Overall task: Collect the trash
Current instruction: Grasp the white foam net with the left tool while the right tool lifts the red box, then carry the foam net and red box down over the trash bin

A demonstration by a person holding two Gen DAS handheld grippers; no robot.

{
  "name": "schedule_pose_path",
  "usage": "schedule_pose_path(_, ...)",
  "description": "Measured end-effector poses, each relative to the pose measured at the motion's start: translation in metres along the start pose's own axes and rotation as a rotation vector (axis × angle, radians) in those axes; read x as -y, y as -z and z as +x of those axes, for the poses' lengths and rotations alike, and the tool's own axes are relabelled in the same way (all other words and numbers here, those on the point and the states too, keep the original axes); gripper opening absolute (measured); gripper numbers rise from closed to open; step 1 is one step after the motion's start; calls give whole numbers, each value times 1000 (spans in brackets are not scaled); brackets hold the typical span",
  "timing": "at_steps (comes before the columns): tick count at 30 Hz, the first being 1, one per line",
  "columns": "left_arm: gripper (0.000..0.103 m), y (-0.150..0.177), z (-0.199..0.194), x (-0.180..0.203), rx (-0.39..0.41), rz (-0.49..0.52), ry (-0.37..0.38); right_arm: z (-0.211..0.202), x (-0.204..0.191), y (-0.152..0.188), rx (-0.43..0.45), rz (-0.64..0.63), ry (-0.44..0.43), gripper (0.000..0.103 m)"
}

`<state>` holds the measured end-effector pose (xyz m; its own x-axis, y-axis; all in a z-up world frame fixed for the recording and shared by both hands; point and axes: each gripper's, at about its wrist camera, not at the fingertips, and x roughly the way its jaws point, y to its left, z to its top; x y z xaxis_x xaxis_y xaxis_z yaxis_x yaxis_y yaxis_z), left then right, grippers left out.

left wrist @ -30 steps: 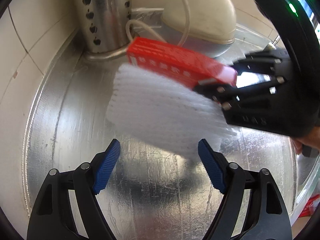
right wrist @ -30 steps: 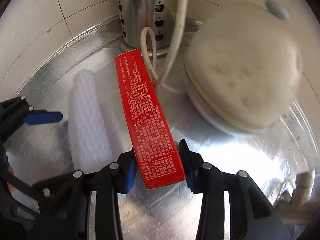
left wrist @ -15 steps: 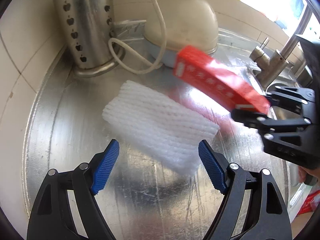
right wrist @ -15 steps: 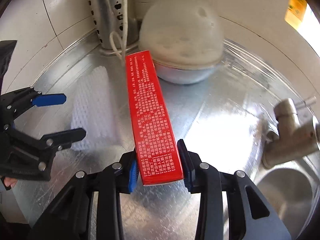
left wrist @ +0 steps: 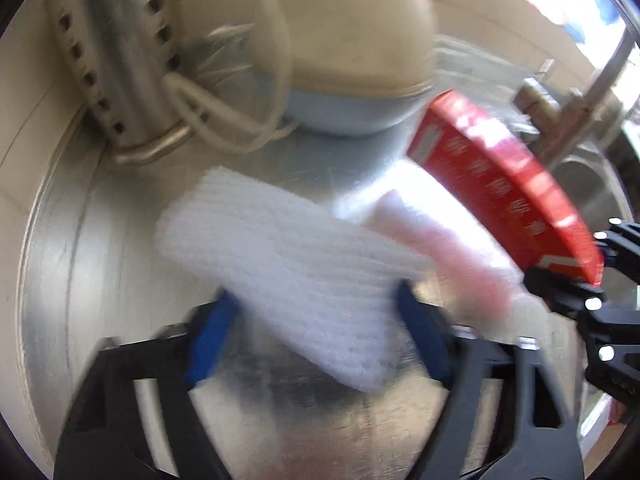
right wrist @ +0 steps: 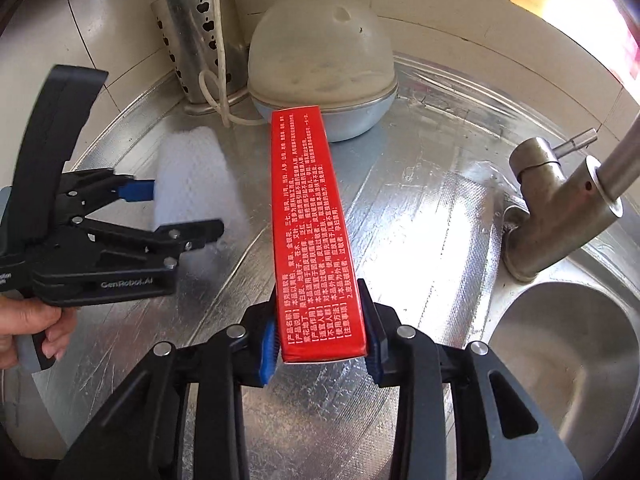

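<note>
My right gripper (right wrist: pixel 320 344) is shut on a long red carton (right wrist: pixel 310 220) and holds it above the foil-covered counter; the carton also shows in the blurred left wrist view (left wrist: pixel 500 184). A white foam net sleeve (left wrist: pixel 288 264) lies flat on the counter, also seen in the right wrist view (right wrist: pixel 192 172). My left gripper (left wrist: pixel 320 332) is open with its jaws on either side of the sleeve's near end, and it shows in the right wrist view (right wrist: pixel 176 212).
A perforated steel utensil holder (right wrist: pixel 200 40) stands in the back corner with a white cord (right wrist: pixel 218 80) looped at its base. A domed egg steamer (right wrist: pixel 320 64) stands beside it. A faucet (right wrist: pixel 560 208) and sink basin (right wrist: pixel 560 360) are at the right.
My right gripper has lifted the red carton back and to the right, away from the sleeve. My left gripper has moved forward so its open jaws straddle the foam sleeve.
</note>
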<state>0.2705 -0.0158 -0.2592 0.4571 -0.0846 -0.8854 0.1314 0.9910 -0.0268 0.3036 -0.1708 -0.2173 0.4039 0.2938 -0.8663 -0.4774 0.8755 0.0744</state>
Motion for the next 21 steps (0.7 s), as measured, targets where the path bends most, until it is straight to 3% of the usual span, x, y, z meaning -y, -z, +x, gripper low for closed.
schedule_pose_path(2,33,-3,-3,18,11,63,-20,1,-1,-1,-5,5,5,33)
schedule_pose_path(5,18,-3,-2,29,11,83,-10,5,-3,-3,-15,16,2,33)
schedule_pose_path(14,12,4,-5,10,40,-22,126,3,-6,-2,5,35,-13,33)
schedule_pose_path(21,12,17,-19,0,73,-54,158,-1,-8,1,11,45,-19,32)
